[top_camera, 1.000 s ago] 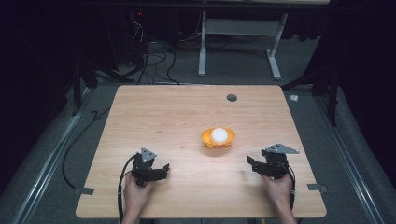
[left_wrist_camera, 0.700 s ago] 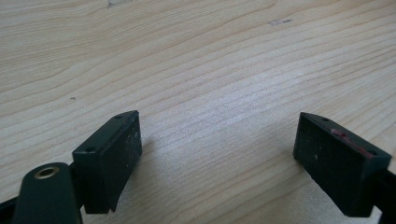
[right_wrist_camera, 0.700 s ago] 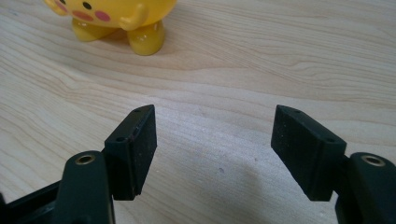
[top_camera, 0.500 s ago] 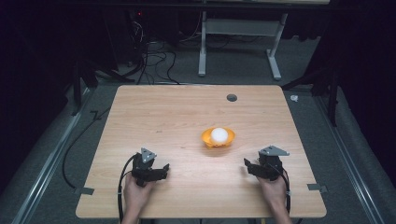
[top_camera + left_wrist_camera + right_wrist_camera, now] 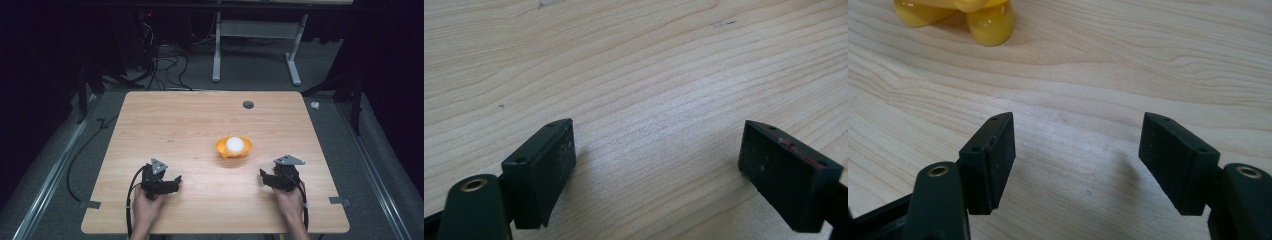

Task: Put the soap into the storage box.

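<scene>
On table (image 5: 200,120), right claw (image 5: 264,176) shifted left toward yellow bowl (image 5: 233,148), jaws apart

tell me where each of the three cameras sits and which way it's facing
High view: fixed above the person's side, looking forward and down on the wooden table; both hands show with the left gripper and right gripper.
Left gripper view: rides the left gripper, looking low along its open jaws at bare tabletop.
Right gripper view: rides the right gripper, jaws open, facing the yellow bowl.
Shared: the yellow bowl, holding a white ball, appears in the high and right gripper views.
</scene>
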`<state>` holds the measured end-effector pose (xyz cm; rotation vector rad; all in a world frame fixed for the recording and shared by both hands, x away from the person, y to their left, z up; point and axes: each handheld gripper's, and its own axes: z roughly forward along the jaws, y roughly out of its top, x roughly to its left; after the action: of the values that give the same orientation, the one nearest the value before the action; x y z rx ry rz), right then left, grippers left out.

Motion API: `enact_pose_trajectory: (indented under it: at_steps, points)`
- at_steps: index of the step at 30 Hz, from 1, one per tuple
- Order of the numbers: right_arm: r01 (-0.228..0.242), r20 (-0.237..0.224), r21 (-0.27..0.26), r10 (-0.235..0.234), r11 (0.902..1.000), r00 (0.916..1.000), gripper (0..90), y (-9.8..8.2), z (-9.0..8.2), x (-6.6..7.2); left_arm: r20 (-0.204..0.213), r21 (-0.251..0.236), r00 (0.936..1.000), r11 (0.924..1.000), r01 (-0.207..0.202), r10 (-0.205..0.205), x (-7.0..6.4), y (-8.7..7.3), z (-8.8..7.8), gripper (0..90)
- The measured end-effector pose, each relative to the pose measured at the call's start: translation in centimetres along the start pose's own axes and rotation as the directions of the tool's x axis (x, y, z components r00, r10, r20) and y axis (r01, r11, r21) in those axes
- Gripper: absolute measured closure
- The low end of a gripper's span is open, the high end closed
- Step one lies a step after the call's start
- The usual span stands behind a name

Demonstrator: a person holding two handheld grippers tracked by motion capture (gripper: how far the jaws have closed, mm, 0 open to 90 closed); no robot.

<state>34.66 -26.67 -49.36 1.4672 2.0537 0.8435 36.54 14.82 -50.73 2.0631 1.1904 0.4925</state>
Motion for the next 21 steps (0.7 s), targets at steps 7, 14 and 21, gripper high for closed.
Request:
enact_pose_trajectory:
  at_steps: [7, 14, 21]
  points:
    - [0.01, -0.021, 0.009, -0.009, 0.9999, 0.9997, 30.3, -0.06, 0.91, 0.64, 0.001, 0.0, 1.0, 1.0, 0.0, 0.0, -0.01, 0.0, 0.0, 15.7]
    - [0.01, -0.028, -0.006, -0.01, 0.9999, 0.9996, 29.8, -0.25, 0.95, 0.81, 0.0, 0.0, 1.0, 1.0, -0.001, 0.001, -0.01, -0.01, 0.0, 15.7]
    - [0.011, -0.033, -0.006, -0.011, 0.9999, 0.9994, 29.7, -0.26, 0.94, 0.83, 0.0, -0.001, 1.0, 1.0, -0.002, 0.002, -0.01, -0.02, -0.01, 15.7]
